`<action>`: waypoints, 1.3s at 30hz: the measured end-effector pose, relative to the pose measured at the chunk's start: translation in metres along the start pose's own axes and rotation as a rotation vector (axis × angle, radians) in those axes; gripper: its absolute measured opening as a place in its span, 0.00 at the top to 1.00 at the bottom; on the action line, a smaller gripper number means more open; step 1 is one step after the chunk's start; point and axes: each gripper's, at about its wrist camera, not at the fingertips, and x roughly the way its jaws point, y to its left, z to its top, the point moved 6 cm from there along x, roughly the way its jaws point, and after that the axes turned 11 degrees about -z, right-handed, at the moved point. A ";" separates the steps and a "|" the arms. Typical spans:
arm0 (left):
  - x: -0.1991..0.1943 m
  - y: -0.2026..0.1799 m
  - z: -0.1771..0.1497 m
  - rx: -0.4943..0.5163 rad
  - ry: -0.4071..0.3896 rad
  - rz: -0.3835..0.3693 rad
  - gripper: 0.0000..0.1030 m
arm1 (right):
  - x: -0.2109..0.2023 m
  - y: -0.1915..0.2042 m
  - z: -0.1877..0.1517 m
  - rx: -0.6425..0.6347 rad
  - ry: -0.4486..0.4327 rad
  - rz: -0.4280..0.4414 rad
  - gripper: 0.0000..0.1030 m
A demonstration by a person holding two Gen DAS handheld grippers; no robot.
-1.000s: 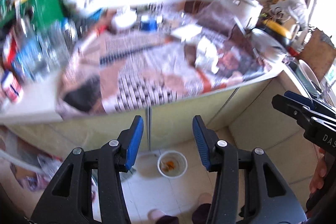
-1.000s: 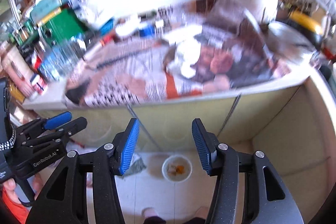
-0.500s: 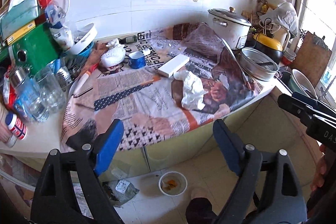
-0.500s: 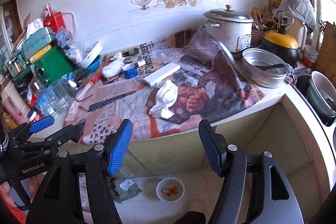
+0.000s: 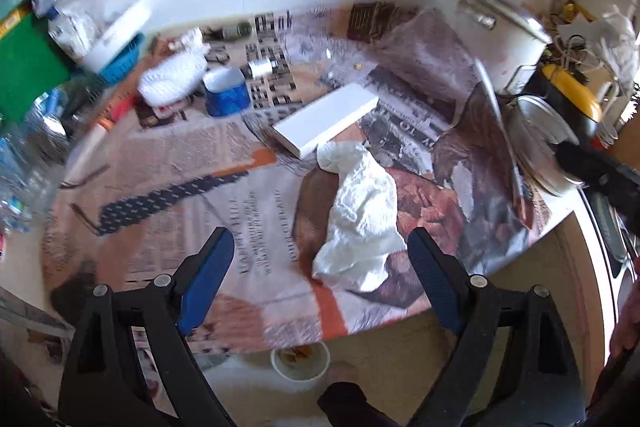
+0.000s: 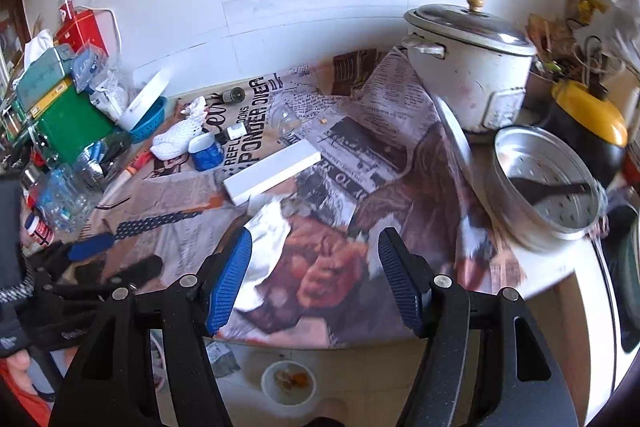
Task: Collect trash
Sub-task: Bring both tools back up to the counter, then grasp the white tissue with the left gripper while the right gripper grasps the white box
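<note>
A crumpled white paper tissue (image 5: 360, 215) lies on the newspaper-covered counter (image 5: 248, 187), just past a flat white box (image 5: 326, 121). My left gripper (image 5: 320, 283) is open and empty, its jaws spread wide just short of the tissue. In the right wrist view the tissue (image 6: 266, 227) shows partly behind the left finger. My right gripper (image 6: 316, 279) is open and empty above the counter's front edge. A second white wad (image 6: 178, 139) and a blue-and-white tub (image 6: 206, 151) lie farther back on the left.
A white rice cooker (image 6: 468, 67), a metal steamer pan (image 6: 548, 187) and a yellow kettle (image 6: 588, 115) stand on the right. Bottles, a green box (image 6: 68, 119) and clutter crowd the left. A bowl (image 6: 288, 383) sits on the floor below.
Both grippers have risen from below counter level and moved forward over the counter. Both sets of jaws have opened wider. The left gripper now sits close to the white tissue.
</note>
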 end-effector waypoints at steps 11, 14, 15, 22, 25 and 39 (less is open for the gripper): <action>0.122 -0.014 0.001 -0.042 0.162 -0.013 0.33 | 0.084 -0.022 0.006 -0.053 0.145 0.072 0.40; 0.127 -0.016 0.003 -0.013 0.150 0.007 0.53 | 0.104 -0.019 0.014 -0.076 0.167 0.102 0.40; 0.128 -0.016 0.004 -0.008 0.151 0.005 0.66 | 0.112 -0.016 0.019 -0.083 0.172 0.119 0.40; 0.103 0.025 0.009 -0.097 0.096 0.039 0.93 | 0.164 0.024 0.061 -0.187 0.162 0.257 0.40; 0.077 0.050 0.011 -0.137 0.051 0.100 0.93 | 0.191 0.051 0.077 -0.238 0.172 0.331 0.40; 0.002 0.122 0.001 -0.304 -0.052 0.272 0.93 | 0.260 0.095 0.066 -0.369 0.368 0.487 0.40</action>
